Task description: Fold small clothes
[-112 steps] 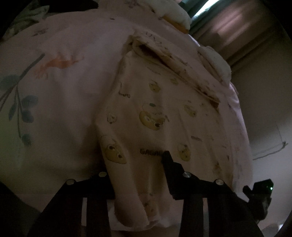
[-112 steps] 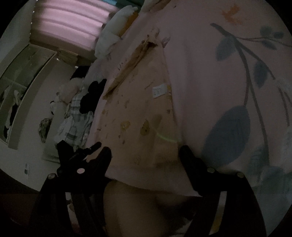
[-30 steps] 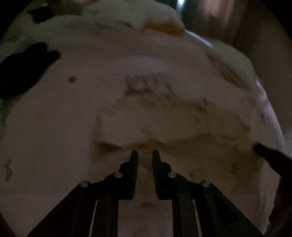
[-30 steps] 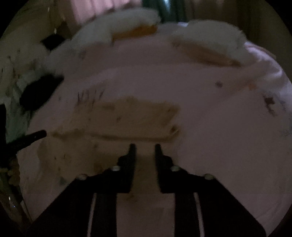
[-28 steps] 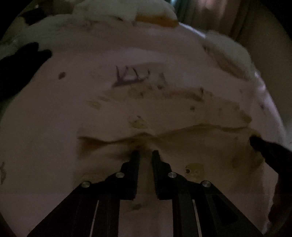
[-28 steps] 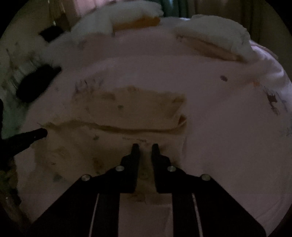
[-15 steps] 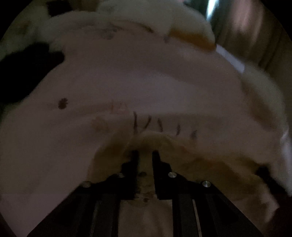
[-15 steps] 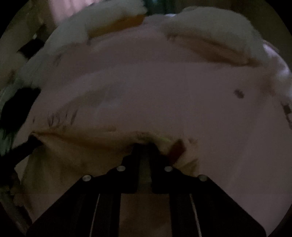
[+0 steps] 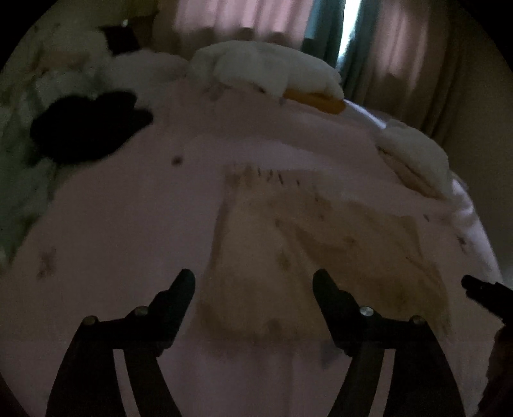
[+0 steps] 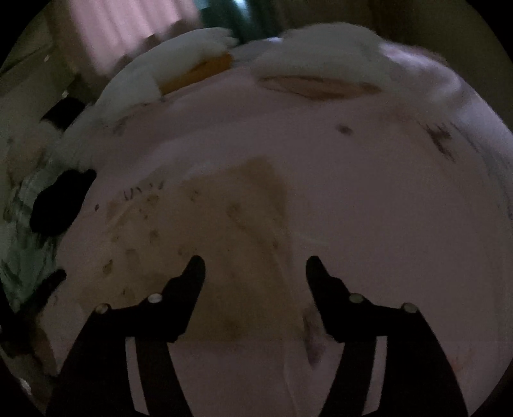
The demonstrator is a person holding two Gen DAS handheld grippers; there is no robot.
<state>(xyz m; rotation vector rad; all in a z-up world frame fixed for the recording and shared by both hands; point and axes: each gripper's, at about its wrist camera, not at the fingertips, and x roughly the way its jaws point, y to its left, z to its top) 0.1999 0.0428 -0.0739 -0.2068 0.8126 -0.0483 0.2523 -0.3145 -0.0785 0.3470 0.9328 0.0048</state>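
A dim room: pink bedsheet (image 9: 128,224) fills the near view, white pillows (image 9: 266,69) lie far, and pinkish curtains (image 9: 231,16) hang beyond with a bright gap (image 9: 348,29).

Both wrist cams: above the bed, facing the curtains at 12 o'clock.
Each looks along its own fingers; shared: cloth (image 9: 307,243) (image 10: 205,237), black garment (image 9: 86,125) (image 10: 57,205) at 9–10 o'clock, pillows (image 9: 269,70) (image 10: 179,61).
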